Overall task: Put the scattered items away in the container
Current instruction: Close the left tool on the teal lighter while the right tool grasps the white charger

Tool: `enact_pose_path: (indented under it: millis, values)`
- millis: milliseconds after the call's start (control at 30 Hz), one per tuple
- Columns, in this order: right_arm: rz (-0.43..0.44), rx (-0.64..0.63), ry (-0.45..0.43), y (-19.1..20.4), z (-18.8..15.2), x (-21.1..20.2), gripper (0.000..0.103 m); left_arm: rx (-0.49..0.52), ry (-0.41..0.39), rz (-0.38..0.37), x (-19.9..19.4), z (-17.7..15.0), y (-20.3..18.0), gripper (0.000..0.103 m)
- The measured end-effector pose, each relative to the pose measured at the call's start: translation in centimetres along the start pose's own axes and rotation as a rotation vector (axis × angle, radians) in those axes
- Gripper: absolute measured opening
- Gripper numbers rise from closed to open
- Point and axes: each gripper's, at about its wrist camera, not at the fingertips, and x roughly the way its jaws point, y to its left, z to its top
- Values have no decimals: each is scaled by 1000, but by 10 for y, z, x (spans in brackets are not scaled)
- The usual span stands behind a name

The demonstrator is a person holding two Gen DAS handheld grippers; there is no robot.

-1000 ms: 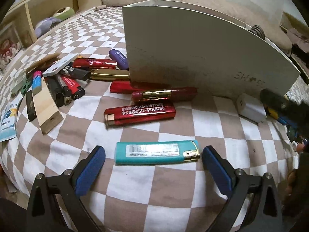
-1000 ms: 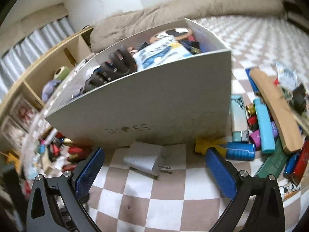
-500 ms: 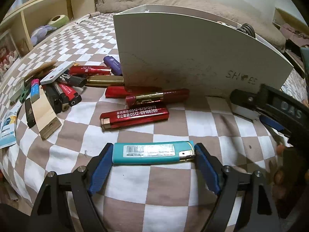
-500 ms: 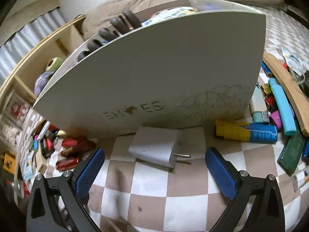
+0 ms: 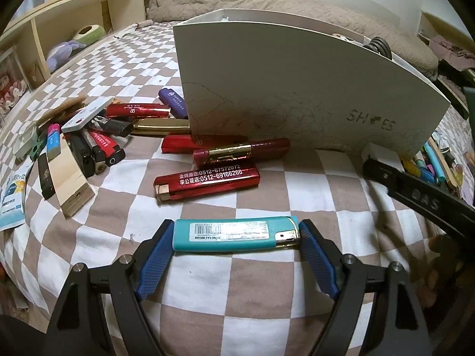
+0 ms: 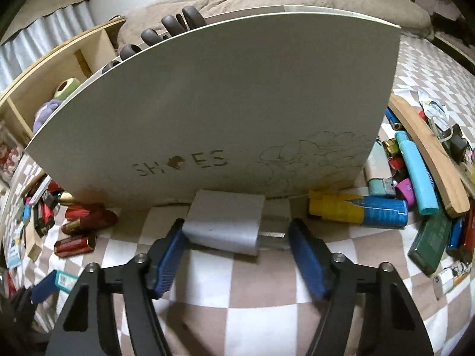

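A teal lighter (image 5: 225, 234) lies crosswise on the checked bedspread, and my left gripper (image 5: 236, 235) is shut on it, one blue pad at each end. A white charger plug (image 6: 225, 222) rests against the foot of the white "SHOES" box (image 6: 222, 103). My right gripper (image 6: 237, 234) is shut on it: the left pad presses its body and the right pad meets its prongs. The box (image 5: 282, 89) stands just behind both, with dark handles poking over its rim. The right gripper's arm (image 5: 415, 195) shows at the right edge of the left wrist view.
Left of the box lie a red printed lighter (image 5: 207, 181), a lipstick (image 5: 240, 151) and a heap of lighters (image 5: 89, 145). On its right are a yellow-blue tube (image 6: 356, 207), a teal tube (image 6: 415, 172), a wooden strip (image 6: 427, 154) and more lighters. A wooden shelf (image 5: 74, 26) lines the left.
Both grippers' jaws have come together: the left ones onto the teal lighter's ends, the right ones onto the white charger. The right gripper also came closer to the box.
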Motion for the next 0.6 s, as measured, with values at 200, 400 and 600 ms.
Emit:
enact_pose_path:
  millis: [200, 400, 600]
  values:
    - [75, -11, 21, -8, -3, -11, 64, 0, -4, -2, 1, 1, 2, 83]
    - [121, 6, 21, -9, -10, -24, 64, -4, -6, -16, 0, 3, 3, 83]
    - [164, 2, 17, -3, -16, -35, 64, 2, -29, -38, -4, 6, 3, 83]
